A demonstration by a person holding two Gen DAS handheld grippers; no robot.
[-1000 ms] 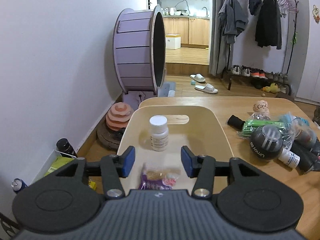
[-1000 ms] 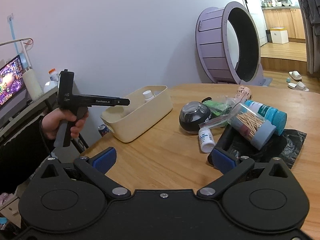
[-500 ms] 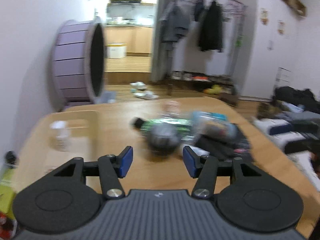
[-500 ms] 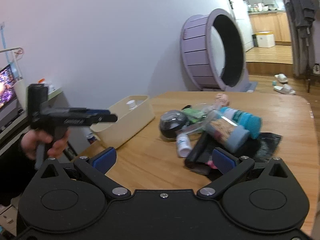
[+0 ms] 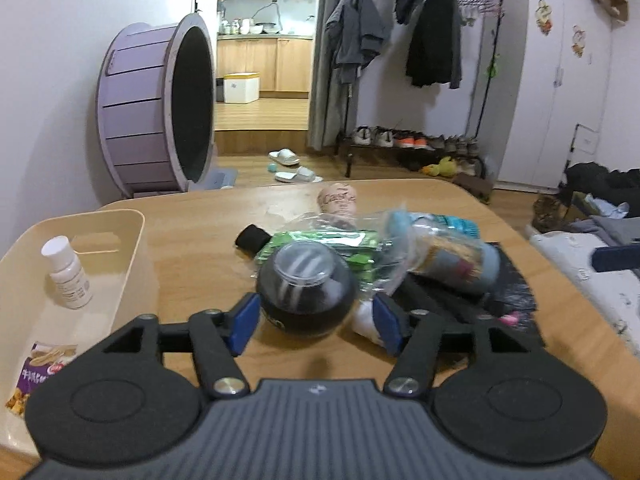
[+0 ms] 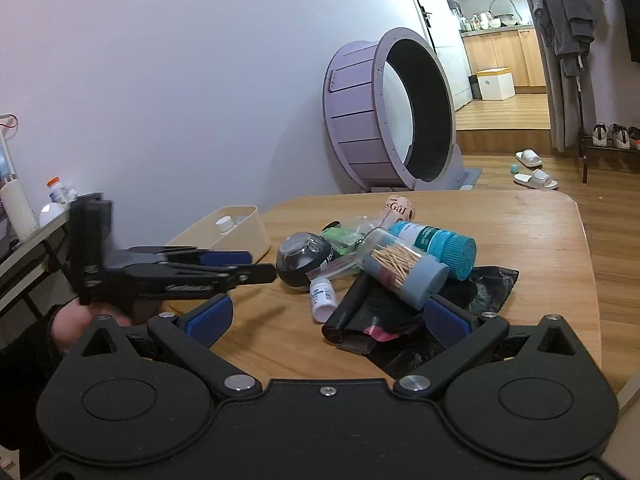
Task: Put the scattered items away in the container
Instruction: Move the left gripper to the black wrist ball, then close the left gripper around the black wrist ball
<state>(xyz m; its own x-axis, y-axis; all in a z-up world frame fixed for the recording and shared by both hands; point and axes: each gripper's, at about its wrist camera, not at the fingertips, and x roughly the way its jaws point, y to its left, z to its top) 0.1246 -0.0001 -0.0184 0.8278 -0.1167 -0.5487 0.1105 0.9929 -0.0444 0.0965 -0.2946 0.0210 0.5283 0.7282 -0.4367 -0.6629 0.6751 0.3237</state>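
On the wooden worktop (image 5: 192,256), right in front of the left gripper (image 5: 314,326), sits the black ball (image 5: 306,288) with its clear domed top, and the jaws have just been spreading, blue pads either side of it without pressing, so nothing is gripped. The right wrist view shows what that camera can't: the left gripper (image 6: 256,266) from the side, held in a hand (image 6: 76,326) with a dark sleeve, its tip just short of the black ball (image 6: 302,260). The right gripper (image 6: 326,318) stands wide and empty, low over the near edge of the pile, a black pouch (image 6: 360,316) between its pads but untouched. Just past that, a small white bottle (image 6: 323,296) lies on its side, and the clear toothpick jar (image 6: 404,270) rests against a teal-capped bottle (image 6: 438,242) on a black bag (image 6: 488,284). Behind the ball lies a green packet in a clear bag (image 5: 320,242), and at the far end a pink tube (image 5: 337,201) with lettering. Off to the left stands the cream container (image 5: 132,236); only the left wrist view looks into it, showing a white pill bottle (image 5: 68,274) standing upright and a purple snack packet (image 5: 38,374) at the near end. From the right wrist view the cream container (image 6: 240,236) shows only its wall and a white cap over the rim. Far back, a purple wheel (image 6: 390,114) stands on the floor.
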